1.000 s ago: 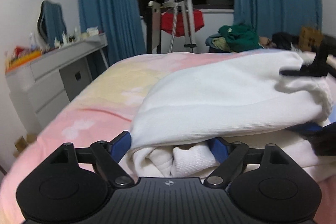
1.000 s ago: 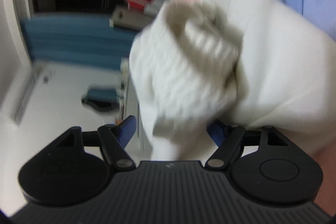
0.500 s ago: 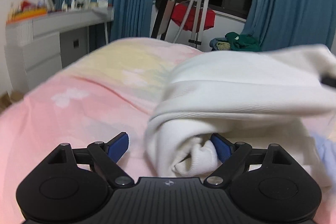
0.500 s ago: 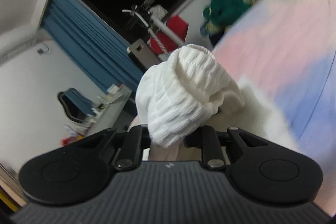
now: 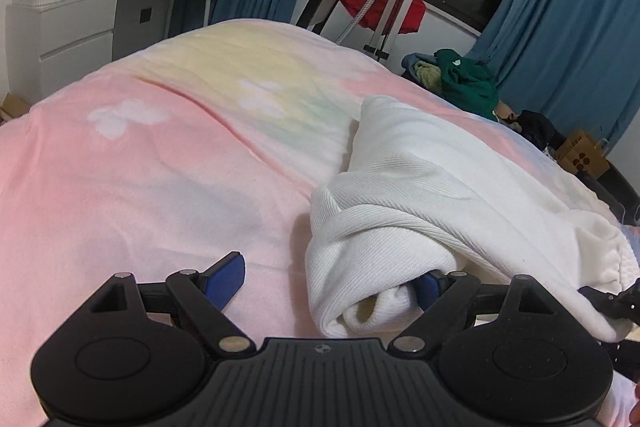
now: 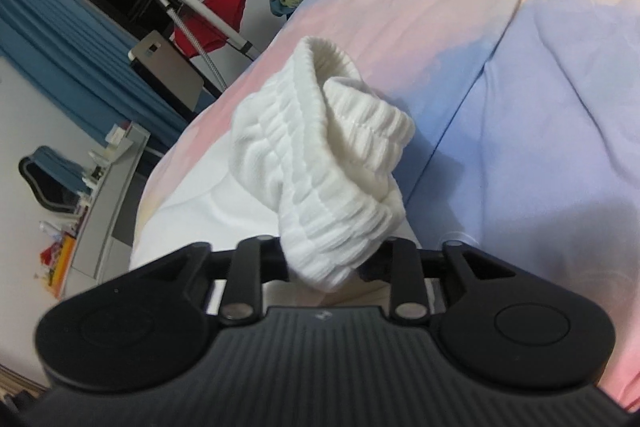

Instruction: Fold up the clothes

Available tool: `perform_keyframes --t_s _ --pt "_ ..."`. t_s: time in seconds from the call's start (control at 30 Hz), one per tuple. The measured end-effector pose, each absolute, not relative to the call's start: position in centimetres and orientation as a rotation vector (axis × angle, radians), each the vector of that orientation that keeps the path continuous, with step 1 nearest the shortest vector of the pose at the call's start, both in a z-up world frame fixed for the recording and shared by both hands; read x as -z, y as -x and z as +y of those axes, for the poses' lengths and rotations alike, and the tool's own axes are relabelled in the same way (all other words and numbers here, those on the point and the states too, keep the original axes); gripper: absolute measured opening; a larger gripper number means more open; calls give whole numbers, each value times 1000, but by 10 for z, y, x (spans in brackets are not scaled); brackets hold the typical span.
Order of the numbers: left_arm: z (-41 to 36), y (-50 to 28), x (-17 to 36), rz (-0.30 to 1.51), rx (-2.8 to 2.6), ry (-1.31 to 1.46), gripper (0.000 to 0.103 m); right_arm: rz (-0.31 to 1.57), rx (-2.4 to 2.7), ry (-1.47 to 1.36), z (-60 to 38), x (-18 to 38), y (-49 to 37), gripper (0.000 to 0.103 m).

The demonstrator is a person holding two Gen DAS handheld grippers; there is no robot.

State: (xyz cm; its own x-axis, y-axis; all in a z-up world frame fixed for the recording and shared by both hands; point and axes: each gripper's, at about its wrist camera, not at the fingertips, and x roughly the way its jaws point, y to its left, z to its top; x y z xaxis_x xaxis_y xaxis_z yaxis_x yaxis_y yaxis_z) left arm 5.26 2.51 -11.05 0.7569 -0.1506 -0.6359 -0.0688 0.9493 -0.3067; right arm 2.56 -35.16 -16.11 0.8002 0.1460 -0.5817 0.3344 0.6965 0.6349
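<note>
White ribbed cuff (image 6: pixel 320 163) fills the right claw (image 6: pixel 324 259) only in its own view.

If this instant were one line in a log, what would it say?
task: fold clothes | left gripper: open beside white garment | right gripper: clamped on ribbed cuff | surface: bed
</note>
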Motion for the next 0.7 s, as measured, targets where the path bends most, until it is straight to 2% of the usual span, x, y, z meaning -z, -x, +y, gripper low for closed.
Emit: perform_keyframes --t_s 0.07,0.13,0.17,0.27,0.4,0.47,0.63,0.7 --pt "30 -53 110 717 47 335 88 673 141 -762 -348 163 -26 55" --pt "33 -55 111 723 47 347 88 699 172 -733 -347 168 -27 83" --pt "32 -56 112 727 48 356 88 717 191 -730 -348 171 -28 89" --pt "35 -59 113 732 47 378 88 738 156 -827 -355 187 -32 90" --pt "39 -69 114 752 53 415 88 737 46 -928 -355 197 -47 89" --pt "43 -73 114 783 74 440 88 742 38 -915 -353 198 -49 82" --pt "57 -80 107 898 182 544 87 729 62 -880 -350 185 -42 43" --pt "68 -79 101 900 243 612 90 704 70 -883 -351 176 -40 39"
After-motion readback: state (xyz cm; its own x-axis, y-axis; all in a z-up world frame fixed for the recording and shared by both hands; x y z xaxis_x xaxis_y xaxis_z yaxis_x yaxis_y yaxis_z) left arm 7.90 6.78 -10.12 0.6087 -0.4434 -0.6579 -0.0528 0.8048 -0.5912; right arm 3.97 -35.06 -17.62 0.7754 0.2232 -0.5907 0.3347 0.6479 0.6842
